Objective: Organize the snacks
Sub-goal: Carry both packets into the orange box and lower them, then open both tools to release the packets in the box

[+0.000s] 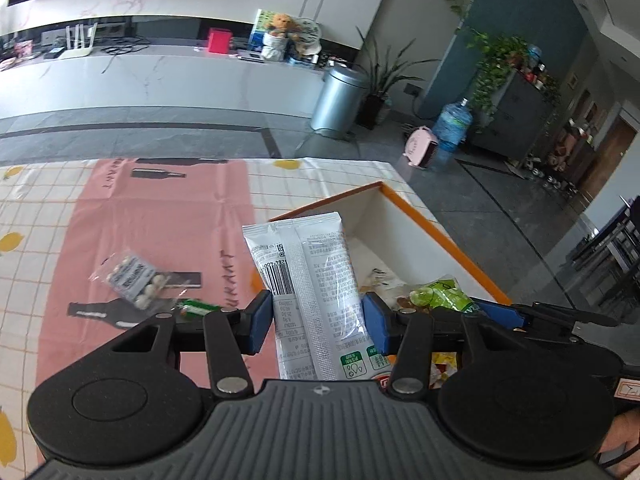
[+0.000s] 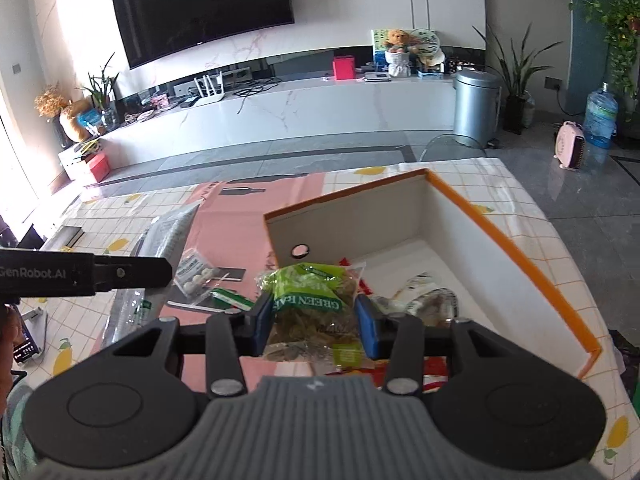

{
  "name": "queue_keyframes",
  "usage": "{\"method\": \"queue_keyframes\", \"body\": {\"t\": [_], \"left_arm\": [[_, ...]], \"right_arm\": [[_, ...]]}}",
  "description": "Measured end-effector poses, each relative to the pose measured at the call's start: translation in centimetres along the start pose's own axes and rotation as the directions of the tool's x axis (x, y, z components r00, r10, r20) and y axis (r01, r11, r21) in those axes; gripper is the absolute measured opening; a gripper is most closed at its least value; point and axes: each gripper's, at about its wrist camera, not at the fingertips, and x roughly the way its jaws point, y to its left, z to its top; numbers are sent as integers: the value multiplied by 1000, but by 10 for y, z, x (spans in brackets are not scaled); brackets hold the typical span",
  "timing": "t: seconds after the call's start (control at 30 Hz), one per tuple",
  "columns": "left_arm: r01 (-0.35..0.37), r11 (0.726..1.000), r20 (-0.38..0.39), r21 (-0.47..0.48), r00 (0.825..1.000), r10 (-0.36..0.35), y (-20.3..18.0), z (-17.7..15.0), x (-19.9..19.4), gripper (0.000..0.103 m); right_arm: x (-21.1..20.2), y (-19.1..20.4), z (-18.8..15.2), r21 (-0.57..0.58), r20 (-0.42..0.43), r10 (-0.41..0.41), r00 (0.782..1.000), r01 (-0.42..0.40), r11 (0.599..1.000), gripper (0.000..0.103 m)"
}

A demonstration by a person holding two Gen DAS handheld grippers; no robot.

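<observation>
A living room with a dark television on a marble wall, a long low cabinet, a metal bin and potted plants; nearer, a worktop (image 2: 520, 216) under a lemon-print checked cloth with a pink mat (image 1: 160, 224) laid over it. On the right side of the worktop, an orange-rimmed white box (image 2: 516, 248), already partly filled with a few wrapped snacks at its bottom. Left gripper (image 1: 318, 318) clamped on a white snack pouch (image 1: 308, 272), printed back and barcode facing the camera, pouch upright and raised off the worktop, just beside the box's near corner. Right gripper (image 2: 316, 328) clamped on a green snack bag (image 2: 316, 300), leafy label upside down toward the camera, held up over the box's near wall. Left behind on the pink mat: a clear pack of small white sweets (image 1: 134, 280) and a slim green packet (image 1: 198, 308), both well apart from the box. Judged step: carrying two snacks at once to the box, neither yet released. Next move likely calls for bringing each gripper over open space inside the box, lowering, then spreading the jaws so pouch and bag drop clear of the walls; afterwards, back to the mat for the remaining two packs. Some risk of the tall pouch catching on the orange rim.
</observation>
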Motion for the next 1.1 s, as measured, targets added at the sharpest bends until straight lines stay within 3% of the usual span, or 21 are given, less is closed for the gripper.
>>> {"method": "queue_keyframes", "body": {"t": [0.27, 0.47, 0.6, 0.77, 1.1], "left_arm": [[95, 982, -99, 160, 992, -80, -55, 38, 67, 56], [82, 940, -190, 331, 982, -19, -81, 46, 127, 56], [27, 912, -223, 410, 972, 72, -85, 36, 160, 56], [-11, 897, -255, 442, 957, 137, -85, 29, 181, 56], [-9, 890, -309, 455, 936, 168, -77, 18, 202, 57]], "right_arm": [[14, -67, 11, 40, -84, -56, 995, 60, 997, 41], [44, -97, 19, 79, -163, -56, 985, 70, 994, 41], [67, -104, 22, 84, -205, -62, 977, 80, 993, 41], [91, -103, 20, 45, -258, -78, 963, 92, 995, 41], [113, -104, 21, 32, -304, -82, 949, 96, 995, 44]]}}
